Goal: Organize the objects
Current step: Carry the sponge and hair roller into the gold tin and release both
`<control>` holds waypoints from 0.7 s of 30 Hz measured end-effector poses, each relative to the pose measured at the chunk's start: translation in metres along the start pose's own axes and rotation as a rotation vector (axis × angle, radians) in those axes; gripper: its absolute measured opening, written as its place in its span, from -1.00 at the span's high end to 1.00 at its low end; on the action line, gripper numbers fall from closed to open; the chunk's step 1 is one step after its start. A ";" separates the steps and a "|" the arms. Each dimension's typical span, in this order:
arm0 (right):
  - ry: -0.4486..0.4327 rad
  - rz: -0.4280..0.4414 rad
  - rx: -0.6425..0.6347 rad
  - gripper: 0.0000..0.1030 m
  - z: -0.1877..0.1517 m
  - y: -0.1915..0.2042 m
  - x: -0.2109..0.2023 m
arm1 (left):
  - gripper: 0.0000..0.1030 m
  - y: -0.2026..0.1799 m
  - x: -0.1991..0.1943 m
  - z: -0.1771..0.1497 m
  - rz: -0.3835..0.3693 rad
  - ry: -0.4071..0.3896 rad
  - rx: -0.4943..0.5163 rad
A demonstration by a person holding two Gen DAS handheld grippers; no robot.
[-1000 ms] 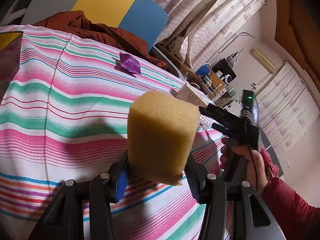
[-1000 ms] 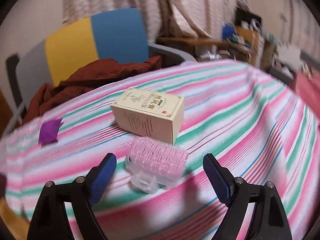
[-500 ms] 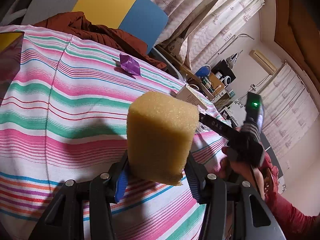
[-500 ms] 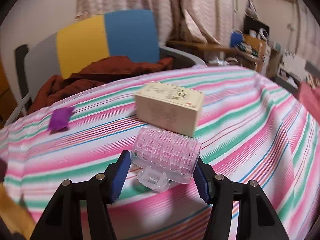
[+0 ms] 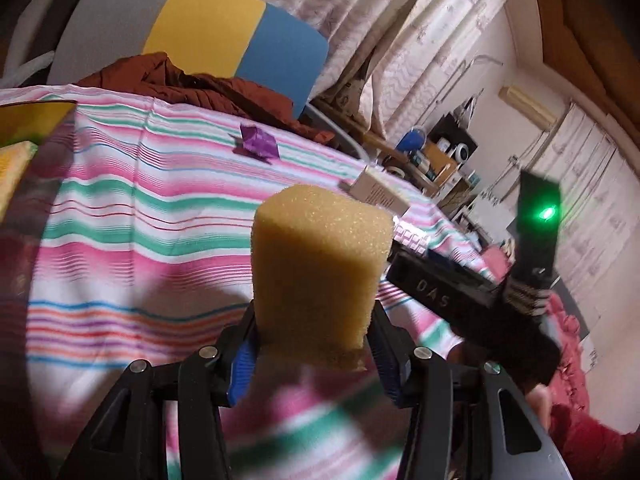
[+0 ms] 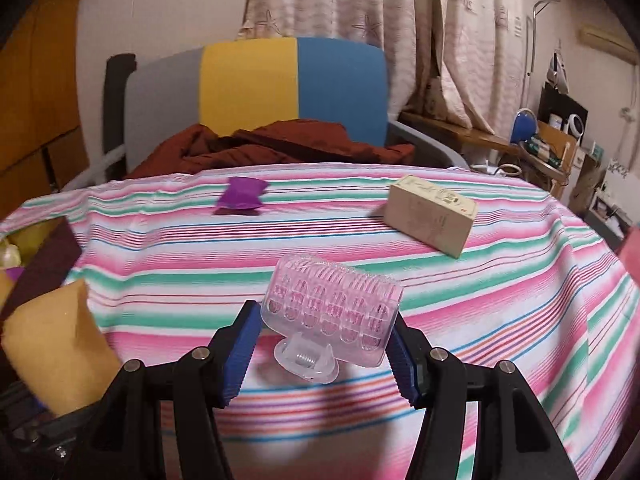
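The right gripper (image 6: pixel 326 354), jaws just closed onto the pink hair roller (image 6: pixel 332 316), is now carrying it off the striped cloth (image 6: pixel 500 300) while the left gripper (image 5: pixel 312 356) is clamping the yellow sponge (image 5: pixel 320 272), both apparently ready for sorting

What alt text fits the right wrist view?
The right hand-held gripper is shut on a clear pink hair roller above a striped tablecloth. Beyond lie a beige box and a purple wrapper; a yellow sponge shows at left.
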State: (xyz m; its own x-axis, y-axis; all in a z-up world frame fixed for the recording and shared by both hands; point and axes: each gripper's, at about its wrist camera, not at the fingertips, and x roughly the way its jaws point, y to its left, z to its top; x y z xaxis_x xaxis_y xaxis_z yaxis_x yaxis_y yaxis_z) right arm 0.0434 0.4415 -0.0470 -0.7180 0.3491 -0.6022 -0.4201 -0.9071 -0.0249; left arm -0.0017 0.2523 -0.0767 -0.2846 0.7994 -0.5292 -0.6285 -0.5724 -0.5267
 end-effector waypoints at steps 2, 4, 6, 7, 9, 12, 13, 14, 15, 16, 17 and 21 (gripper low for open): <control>0.002 0.022 0.036 -0.18 -0.003 0.002 -0.008 | 0.00 0.003 -0.016 0.001 -0.006 -0.022 -0.017; 0.016 0.047 0.074 -0.18 -0.007 0.005 -0.013 | 0.00 0.006 -0.035 0.003 0.011 -0.043 -0.024; 0.033 0.084 0.096 -0.18 -0.010 0.014 -0.017 | 0.00 0.011 -0.049 0.004 0.025 -0.061 -0.034; 0.035 0.101 0.100 -0.18 -0.011 0.019 -0.019 | 0.00 0.014 -0.059 0.005 0.030 -0.075 -0.037; 0.033 0.138 0.099 -0.18 -0.011 0.033 -0.026 | 0.00 0.018 -0.076 0.007 0.048 -0.100 -0.034; 0.023 0.189 0.081 -0.18 -0.007 0.057 -0.035 | 0.00 0.026 -0.099 0.012 0.073 -0.133 -0.032; 0.019 0.214 0.069 -0.18 -0.003 0.067 -0.039 | 0.00 0.031 -0.106 0.014 0.076 -0.145 -0.045; 0.017 0.228 0.060 -0.18 -0.001 0.075 -0.041 | 0.00 0.038 -0.115 0.016 0.080 -0.158 -0.066; 0.013 0.244 0.050 -0.18 0.002 0.083 -0.044 | 0.00 0.045 -0.120 0.017 0.085 -0.166 -0.084; 0.007 0.264 0.043 -0.18 0.006 0.092 -0.047 | 0.00 0.054 -0.127 0.020 0.099 -0.173 -0.106; 0.003 0.288 0.037 -0.18 0.010 0.102 -0.050 | 0.00 0.060 -0.131 0.022 0.113 -0.178 -0.118; 0.006 0.372 0.011 -0.18 0.026 0.142 -0.052 | 0.00 0.091 -0.150 0.027 0.168 -0.205 -0.180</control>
State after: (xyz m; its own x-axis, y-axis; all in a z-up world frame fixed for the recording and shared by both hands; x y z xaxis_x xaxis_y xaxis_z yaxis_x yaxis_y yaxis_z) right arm 0.0065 0.3004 0.0019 -0.8194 -0.0060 -0.5732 -0.1366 -0.9691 0.2053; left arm -0.0360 0.0850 -0.0270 -0.5247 0.7009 -0.4832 -0.4278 -0.7078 -0.5621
